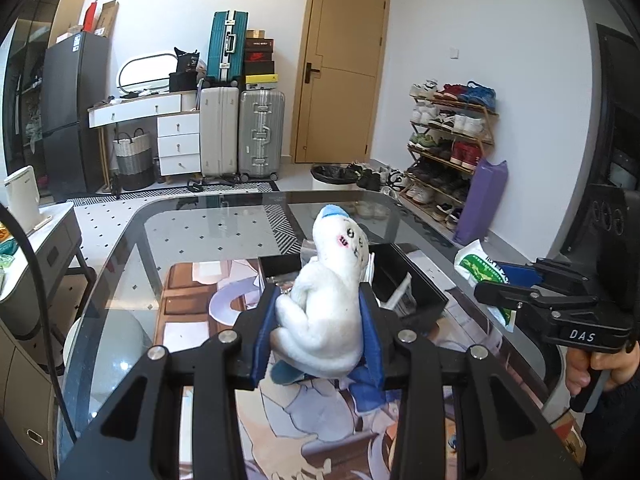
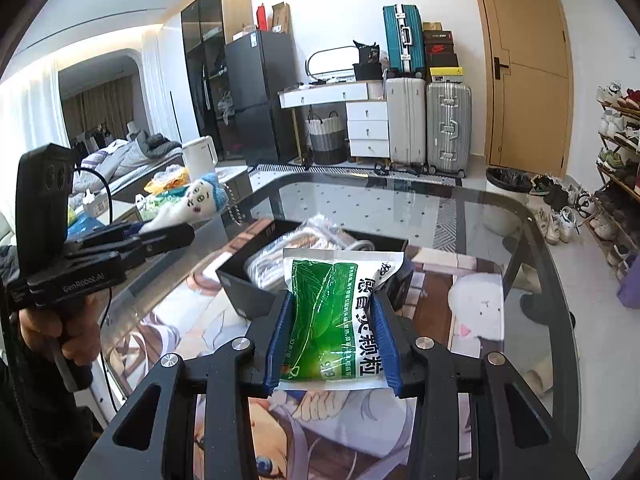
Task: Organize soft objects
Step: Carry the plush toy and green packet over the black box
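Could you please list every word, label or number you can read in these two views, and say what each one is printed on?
"DAS": white letters on the body of the right claw.
"GenRobot.AI": on the body of the left claw.
"999": on the green sachet; its large Chinese characters are only partly legible and its fine print is too small.
Shoe boxes stacked by the teal suitcase: logos too blurred to read.
White plush toy: no text.

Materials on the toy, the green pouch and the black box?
Toy: white plush, fuzzy nap, dents under the left gripper. Pouch: glossy plastic film, probably; creases and glare, held in the right gripper. Box: matte black with rigid walls, card or plastic, can't tell.
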The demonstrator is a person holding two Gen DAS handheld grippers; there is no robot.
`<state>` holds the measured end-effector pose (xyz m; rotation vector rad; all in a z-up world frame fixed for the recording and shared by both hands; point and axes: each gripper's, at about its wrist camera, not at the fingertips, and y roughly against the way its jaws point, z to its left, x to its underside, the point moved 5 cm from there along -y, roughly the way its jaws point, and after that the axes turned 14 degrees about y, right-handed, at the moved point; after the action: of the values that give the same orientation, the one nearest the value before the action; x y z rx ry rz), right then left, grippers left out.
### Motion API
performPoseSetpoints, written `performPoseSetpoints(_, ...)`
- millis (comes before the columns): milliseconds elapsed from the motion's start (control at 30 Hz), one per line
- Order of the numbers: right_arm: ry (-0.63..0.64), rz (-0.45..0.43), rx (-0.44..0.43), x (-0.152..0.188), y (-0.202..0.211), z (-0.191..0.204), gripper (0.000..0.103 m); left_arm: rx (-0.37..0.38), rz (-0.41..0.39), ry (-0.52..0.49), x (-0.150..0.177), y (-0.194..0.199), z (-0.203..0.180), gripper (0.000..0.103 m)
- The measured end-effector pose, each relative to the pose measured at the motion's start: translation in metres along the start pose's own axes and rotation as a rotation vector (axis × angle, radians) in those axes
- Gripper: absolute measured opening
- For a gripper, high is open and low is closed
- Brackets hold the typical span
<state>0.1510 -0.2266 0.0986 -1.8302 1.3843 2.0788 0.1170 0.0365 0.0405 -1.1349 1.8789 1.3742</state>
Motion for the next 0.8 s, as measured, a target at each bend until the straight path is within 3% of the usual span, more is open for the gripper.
performPoseSetpoints(800,-0.072,-0.027,-0.045,-0.033,-0.053,-0.029,0.04,-0.044,0.013,0.032,-0.012,-0.047,0.005,0.037)
